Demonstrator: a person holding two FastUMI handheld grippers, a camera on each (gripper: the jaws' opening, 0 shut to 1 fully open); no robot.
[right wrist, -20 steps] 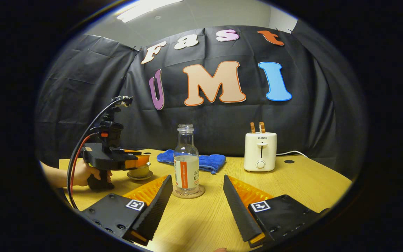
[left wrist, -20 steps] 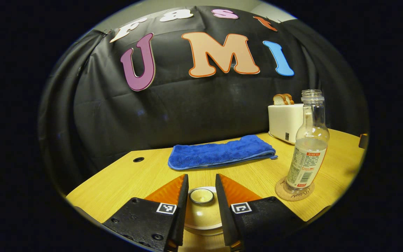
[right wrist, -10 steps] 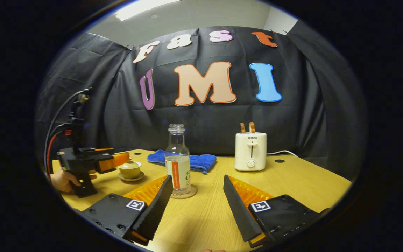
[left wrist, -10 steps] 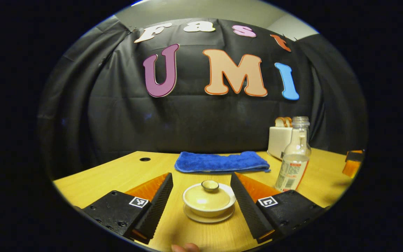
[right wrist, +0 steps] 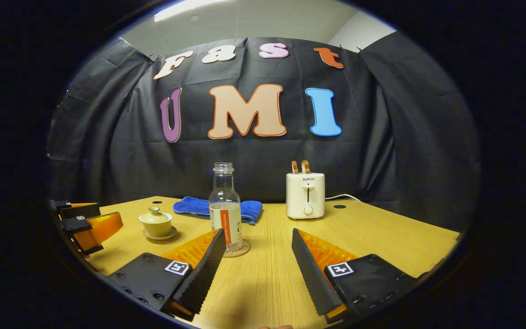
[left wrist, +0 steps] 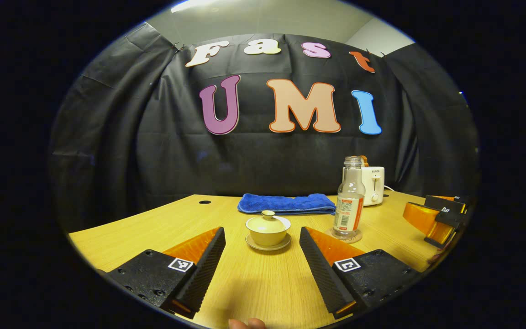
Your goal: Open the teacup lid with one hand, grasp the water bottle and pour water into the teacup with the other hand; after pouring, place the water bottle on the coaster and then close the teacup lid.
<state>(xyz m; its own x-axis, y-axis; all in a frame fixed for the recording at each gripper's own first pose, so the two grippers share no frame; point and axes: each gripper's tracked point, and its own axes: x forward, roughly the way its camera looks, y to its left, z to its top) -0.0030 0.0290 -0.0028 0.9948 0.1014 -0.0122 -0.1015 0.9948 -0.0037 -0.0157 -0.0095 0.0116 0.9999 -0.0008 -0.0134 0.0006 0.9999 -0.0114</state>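
A cream teacup (left wrist: 268,230) with its lid (left wrist: 268,221) on sits on a saucer on the wooden table, also in the right gripper view as the teacup (right wrist: 155,223). The clear water bottle (left wrist: 349,205), partly filled and capless, stands upright on a round cork coaster (left wrist: 348,236); the right gripper view shows the bottle (right wrist: 225,214) too. My left gripper (left wrist: 261,267) is open, well short of the teacup. My right gripper (right wrist: 257,265) is open, with the bottle beyond its left finger. Each gripper appears at the edge of the other's view.
A folded blue towel (left wrist: 286,203) lies at the back of the table (left wrist: 263,283). A white toaster (right wrist: 305,195) with bread slices stands behind the bottle, its cable trailing right. A fingertip (left wrist: 246,323) shows at the bottom edge.
My left gripper opened off the lid knob and drew back from the teacup, leaving the lid on the cup. The right gripper drifted back and to the right a little, still open.
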